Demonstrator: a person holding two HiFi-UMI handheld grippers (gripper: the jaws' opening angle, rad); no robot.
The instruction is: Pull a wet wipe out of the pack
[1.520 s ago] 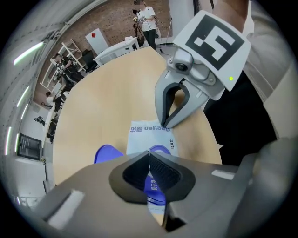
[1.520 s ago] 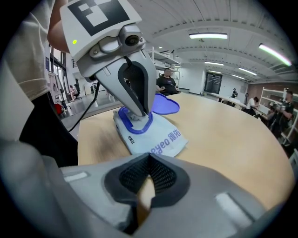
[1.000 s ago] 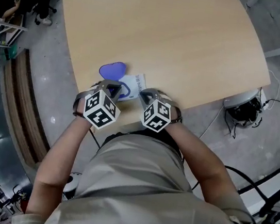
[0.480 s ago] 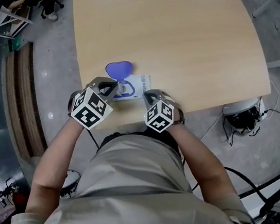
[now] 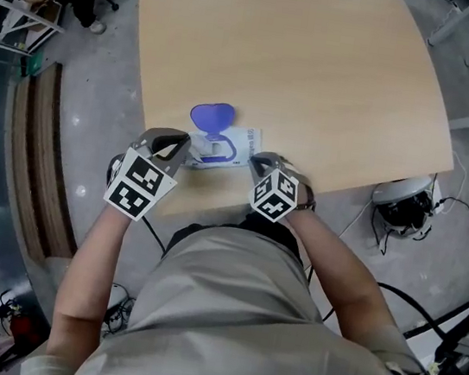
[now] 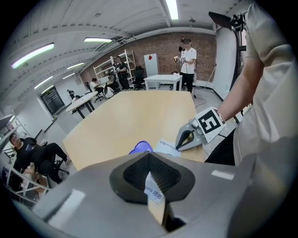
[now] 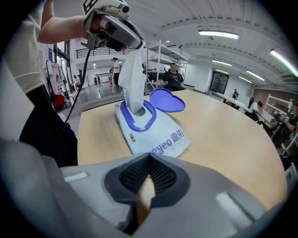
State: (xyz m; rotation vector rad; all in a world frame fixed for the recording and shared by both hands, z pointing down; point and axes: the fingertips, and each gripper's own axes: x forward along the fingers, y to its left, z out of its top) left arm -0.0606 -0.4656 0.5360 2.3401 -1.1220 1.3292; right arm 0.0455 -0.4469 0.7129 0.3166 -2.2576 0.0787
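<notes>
Grippers: two, one in each hand, both at the table's near edge.
Left gripper: clenched on the wipe, raised above the pack's opening.
Right gripper: jaws pressed together, tip at the pack's near end. Whether they pinch the wrapper's edge cannot be told.
Pack: one, pale blue, lying flat on the table between the two grippers.
Lid: one, purple, flipped open and lying beyond the opening.
Wipe: one, white, stretched upright from the opening to the left jaws.
Table: one under the pack, light wood.
Marker cubes: two, one on the left gripper and one on the right.
Head view only: both forearms, both cubes together, and the pack's place close to the table's front edge.
Right gripper view only: the full length of the wipe, the purple ring round the opening, and blue print on the wrapper.
Left gripper view only: the right gripper from the side with its tip down on the pack, and a person standing by a white table far behind.
</notes>
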